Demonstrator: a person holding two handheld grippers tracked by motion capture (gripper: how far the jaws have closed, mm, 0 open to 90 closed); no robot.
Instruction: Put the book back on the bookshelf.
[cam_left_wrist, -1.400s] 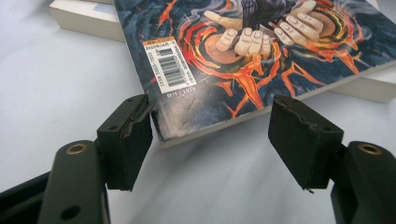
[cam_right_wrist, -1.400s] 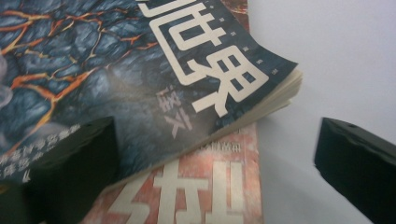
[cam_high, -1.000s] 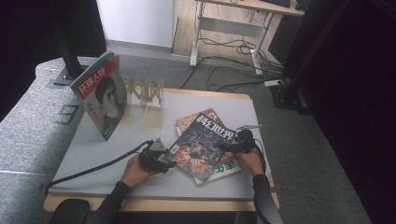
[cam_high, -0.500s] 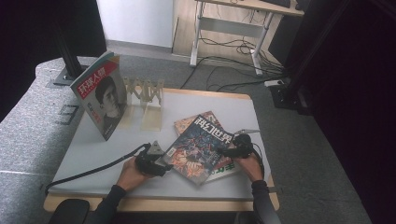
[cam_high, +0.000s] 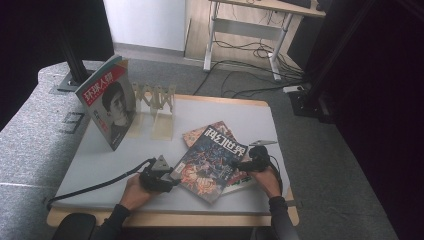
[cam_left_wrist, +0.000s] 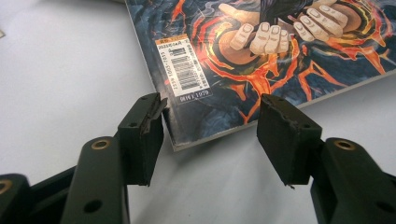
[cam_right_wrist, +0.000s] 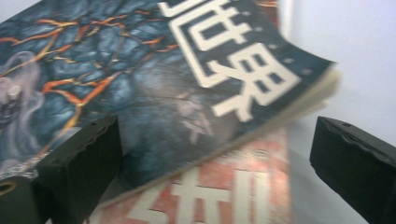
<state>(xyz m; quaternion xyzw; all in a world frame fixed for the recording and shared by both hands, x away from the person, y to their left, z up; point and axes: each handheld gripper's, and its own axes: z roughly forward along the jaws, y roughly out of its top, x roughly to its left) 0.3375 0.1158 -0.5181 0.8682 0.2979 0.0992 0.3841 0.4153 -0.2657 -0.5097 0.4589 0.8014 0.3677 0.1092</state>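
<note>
The left gripper (cam_high: 159, 178) sits low on the table (cam_high: 100, 160) with its jaws spread wide and nothing between them. In the left gripper view (cam_left_wrist: 210, 135) the near corner of the dark magazine (cam_left_wrist: 261, 60) lies just ahead of the gap, by the left jaw's tip; its barcode label (cam_left_wrist: 183, 67) is a little further up the cover. Bare table spreads to the left of this gripper and beneath it, so there is free room on that side.

The right gripper (cam_high: 250, 164) is at the magazine's (cam_high: 212, 160) opposite edge, also opened wide. In the right gripper view (cam_right_wrist: 215, 154) the magazine's (cam_right_wrist: 154, 93) title corner is lifted off the red magazine (cam_right_wrist: 224, 196) under it, pages fanning at the edge. That raised corner hangs between the jaws, nearer the left one; whether either jaw touches it cannot be told. Beyond the right jaw lies open table.

Well behind both grippers, a portrait magazine (cam_high: 107, 107) stands beside a wooden rack (cam_high: 157, 102).
</note>
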